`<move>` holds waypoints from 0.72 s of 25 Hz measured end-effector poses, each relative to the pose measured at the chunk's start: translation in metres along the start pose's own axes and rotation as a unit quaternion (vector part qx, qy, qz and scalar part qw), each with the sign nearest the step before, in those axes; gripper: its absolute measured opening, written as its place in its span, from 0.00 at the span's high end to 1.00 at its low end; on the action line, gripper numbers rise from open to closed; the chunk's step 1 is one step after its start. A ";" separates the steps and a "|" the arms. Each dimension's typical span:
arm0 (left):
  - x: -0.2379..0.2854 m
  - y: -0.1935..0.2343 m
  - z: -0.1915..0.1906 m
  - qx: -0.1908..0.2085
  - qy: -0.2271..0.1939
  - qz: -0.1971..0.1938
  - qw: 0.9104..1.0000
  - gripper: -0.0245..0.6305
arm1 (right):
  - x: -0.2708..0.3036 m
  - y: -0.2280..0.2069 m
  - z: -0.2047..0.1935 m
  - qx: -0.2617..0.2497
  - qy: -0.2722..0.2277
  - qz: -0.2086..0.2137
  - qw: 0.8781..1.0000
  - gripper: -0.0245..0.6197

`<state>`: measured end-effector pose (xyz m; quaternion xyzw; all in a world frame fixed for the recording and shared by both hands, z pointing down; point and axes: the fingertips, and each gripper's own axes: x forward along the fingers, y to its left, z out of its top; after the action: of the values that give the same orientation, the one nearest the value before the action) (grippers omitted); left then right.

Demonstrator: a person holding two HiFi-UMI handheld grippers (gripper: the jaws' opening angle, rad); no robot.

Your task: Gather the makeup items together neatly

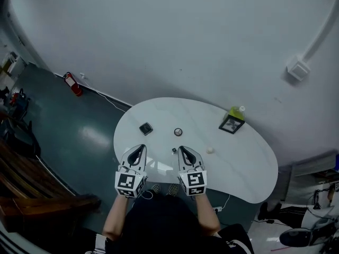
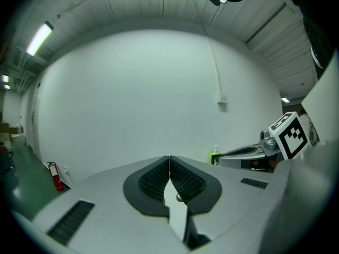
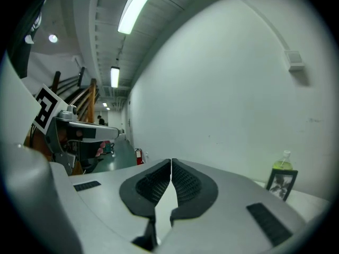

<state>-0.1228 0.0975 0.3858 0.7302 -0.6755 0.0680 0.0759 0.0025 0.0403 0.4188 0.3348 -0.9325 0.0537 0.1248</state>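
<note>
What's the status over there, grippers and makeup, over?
Left gripper shut, empty. Right gripper shut, empty. Makeup scattered on white table: square compact, round pot, white ball. Nothing seen blocking.

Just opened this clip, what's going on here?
A person at a white table holds the left tongs and the right tongs over its near edge, both shut and empty. Nothing is gathered yet: a dark square compact, a small round case, a tiny dark item and a small white ball lie apart.
</note>
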 end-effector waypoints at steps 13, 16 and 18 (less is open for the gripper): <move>-0.036 0.066 -0.040 -0.032 0.034 0.099 0.994 0.93 | 0.067 0.074 -0.020 -0.015 0.032 0.115 0.993 0.91; -0.035 0.085 -0.051 -0.040 0.043 0.097 0.994 0.93 | 0.086 0.086 -0.023 -0.023 0.046 0.114 0.992 0.91; -0.032 0.099 -0.057 -0.043 0.048 0.091 0.994 0.93 | 0.100 0.092 -0.026 -0.022 0.056 0.111 0.992 0.91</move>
<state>-0.2240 0.1327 0.4373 0.6574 -0.7373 0.0804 0.1333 -0.1259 0.0547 0.4694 0.2231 -0.9563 0.0649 0.1773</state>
